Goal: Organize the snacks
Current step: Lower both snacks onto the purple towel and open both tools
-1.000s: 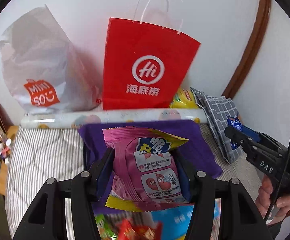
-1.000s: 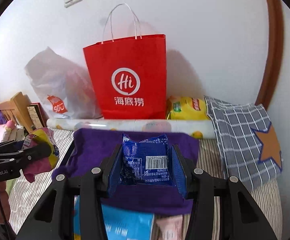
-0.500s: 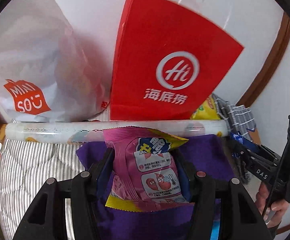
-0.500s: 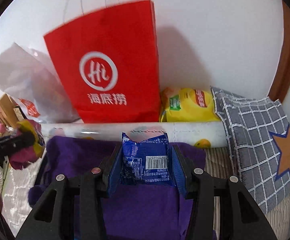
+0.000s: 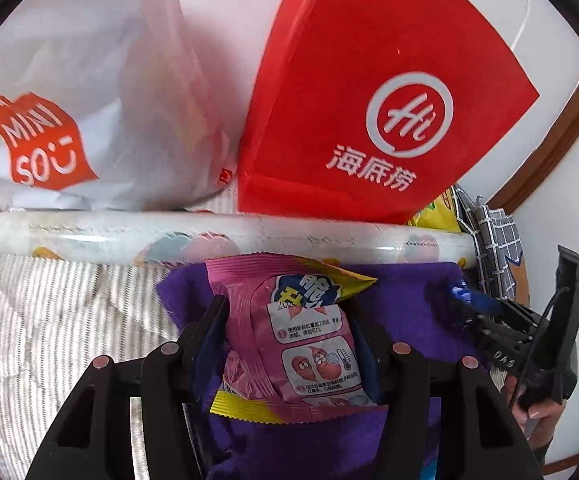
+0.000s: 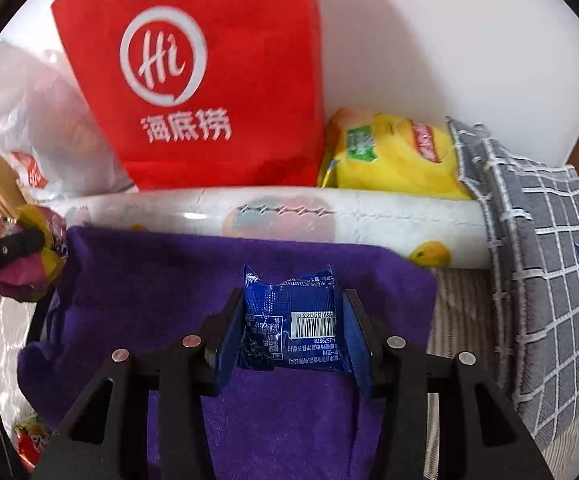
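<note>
Gripping a pink foil snack pouch (image 5: 301, 340), the left gripper (image 5: 285, 344) fingers hang over the purple cloth-lined bin (image 6: 169, 276); the right gripper (image 6: 293, 328) fingers pinch a small blue wrapped snack (image 6: 289, 320), equally near, bin directly beneath both.

The right gripper (image 6: 293, 324) squeezes a small blue snack packet (image 6: 291, 324) over a soft purple cloth (image 6: 161, 280), near a big red paper bag (image 6: 209, 72).

Striped bed (image 5: 49, 312): purple cloth (image 6: 161, 276), wrapped roll (image 5: 129, 232).
</note>
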A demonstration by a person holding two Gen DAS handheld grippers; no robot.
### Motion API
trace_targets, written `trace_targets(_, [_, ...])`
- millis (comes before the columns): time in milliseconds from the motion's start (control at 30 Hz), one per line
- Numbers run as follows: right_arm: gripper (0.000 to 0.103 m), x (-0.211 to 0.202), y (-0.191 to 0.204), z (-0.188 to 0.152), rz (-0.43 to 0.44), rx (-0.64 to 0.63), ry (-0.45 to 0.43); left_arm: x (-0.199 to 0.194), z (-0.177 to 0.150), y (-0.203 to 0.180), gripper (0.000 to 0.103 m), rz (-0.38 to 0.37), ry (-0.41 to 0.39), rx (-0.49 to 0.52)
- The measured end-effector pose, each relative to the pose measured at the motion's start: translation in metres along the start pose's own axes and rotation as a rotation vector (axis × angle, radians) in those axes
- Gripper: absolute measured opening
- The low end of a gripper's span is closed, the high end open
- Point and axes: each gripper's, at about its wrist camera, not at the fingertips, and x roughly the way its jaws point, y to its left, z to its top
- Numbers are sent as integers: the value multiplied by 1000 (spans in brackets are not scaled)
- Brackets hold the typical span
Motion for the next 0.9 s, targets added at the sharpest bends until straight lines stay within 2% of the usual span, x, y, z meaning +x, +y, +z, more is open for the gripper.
trace_targets(100, [48, 9, 3, -3, 5, -5, 24, 9, -4, -4, 55, -15, 24, 3])
trace_targets(333, [49, 25, 3, -6, 1, -3, 70, 26, -10, -7, 55, 33, 68, -3])
trace_targets(600, [51, 28, 9, -6, -8, -20, 69, 34, -14, -8, 55, 38, 94, -16])
trace_targets(667, [56, 28, 11, -7, -12, -31, 62, 35, -15, -9, 55, 43, 99, -14])
trace_targets(800, [59, 21, 12, -7, -21, -41, 54, 37, -15, -12, 55, 59, 102, -2])
trace_targets(900, [66, 14, 11, -7, -17, -41, 36, 38, -16, -14, 55, 67, 105, 8])
